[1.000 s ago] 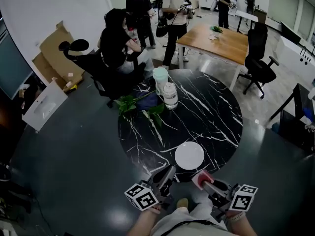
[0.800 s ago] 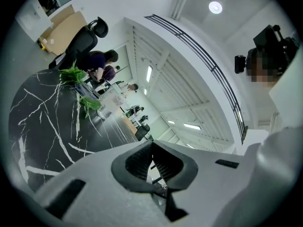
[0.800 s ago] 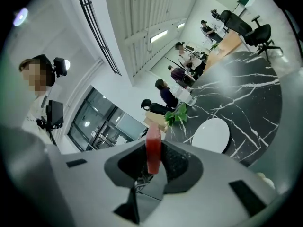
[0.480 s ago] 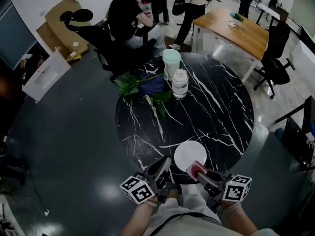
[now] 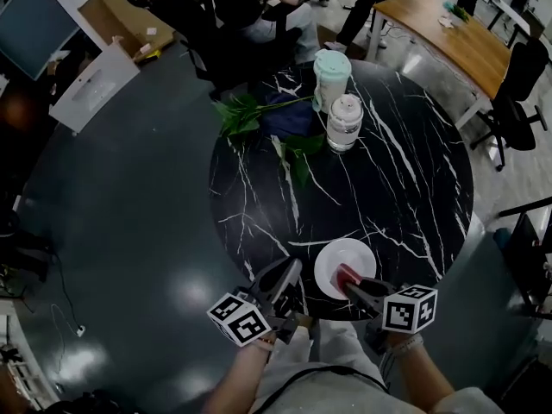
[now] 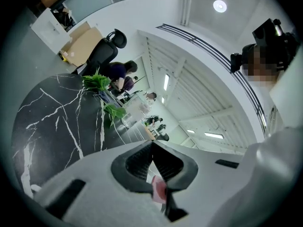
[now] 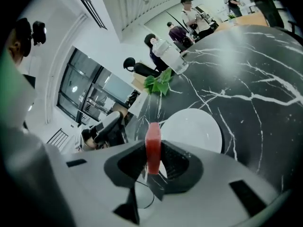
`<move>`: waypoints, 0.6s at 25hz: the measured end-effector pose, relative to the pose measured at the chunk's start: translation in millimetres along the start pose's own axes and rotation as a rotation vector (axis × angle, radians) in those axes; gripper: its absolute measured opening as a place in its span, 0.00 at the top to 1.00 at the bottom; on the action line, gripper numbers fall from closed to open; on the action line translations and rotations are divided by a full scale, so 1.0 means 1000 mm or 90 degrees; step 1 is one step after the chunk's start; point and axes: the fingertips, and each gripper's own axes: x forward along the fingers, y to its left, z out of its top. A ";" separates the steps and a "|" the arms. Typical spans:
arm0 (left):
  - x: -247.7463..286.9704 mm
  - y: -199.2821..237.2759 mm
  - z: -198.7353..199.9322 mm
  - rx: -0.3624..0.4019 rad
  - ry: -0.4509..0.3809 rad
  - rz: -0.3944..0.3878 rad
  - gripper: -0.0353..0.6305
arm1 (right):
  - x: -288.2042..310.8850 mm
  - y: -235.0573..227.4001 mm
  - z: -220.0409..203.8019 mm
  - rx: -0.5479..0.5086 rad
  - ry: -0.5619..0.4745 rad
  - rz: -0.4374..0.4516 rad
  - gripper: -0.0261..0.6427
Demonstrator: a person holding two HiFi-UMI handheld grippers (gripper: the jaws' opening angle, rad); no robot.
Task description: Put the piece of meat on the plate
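Note:
My right gripper (image 5: 351, 281) is shut on the piece of meat (image 5: 346, 273), a red slab standing upright between its jaws (image 7: 153, 148). It hangs over the near rim of the white plate (image 5: 355, 254), which lies empty on the black marble table (image 5: 414, 188) close to the front edge. In the right gripper view the plate (image 7: 196, 129) sits just beyond the meat. My left gripper (image 5: 289, 271) hovers over the table's edge to the left of the plate, its jaws (image 6: 151, 145) shut with nothing held. A small pink patch shows behind its tips; what it is I cannot tell.
At the table's far side stand a mint-lidded cup (image 5: 332, 69) and a clear jar (image 5: 345, 121), next to green leaves (image 5: 246, 110) on a dark blue cloth (image 5: 289, 117). Office chairs (image 5: 233, 24), several people and a wooden desk (image 5: 453, 33) lie beyond.
Both grippers moved forward and down toward the table. The right one carried the meat from short of the plate to over its near rim. The view has tilted further downward.

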 end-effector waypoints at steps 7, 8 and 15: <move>-0.005 0.017 -0.007 -0.013 -0.006 0.028 0.93 | 0.016 -0.018 -0.001 0.036 0.001 -0.023 0.83; -0.005 0.017 -0.006 -0.019 -0.008 0.029 0.93 | 0.017 -0.020 -0.001 0.032 0.004 -0.026 0.83; -0.013 0.017 -0.004 -0.040 -0.023 0.036 0.93 | 0.019 -0.018 0.007 -0.087 0.020 -0.029 0.83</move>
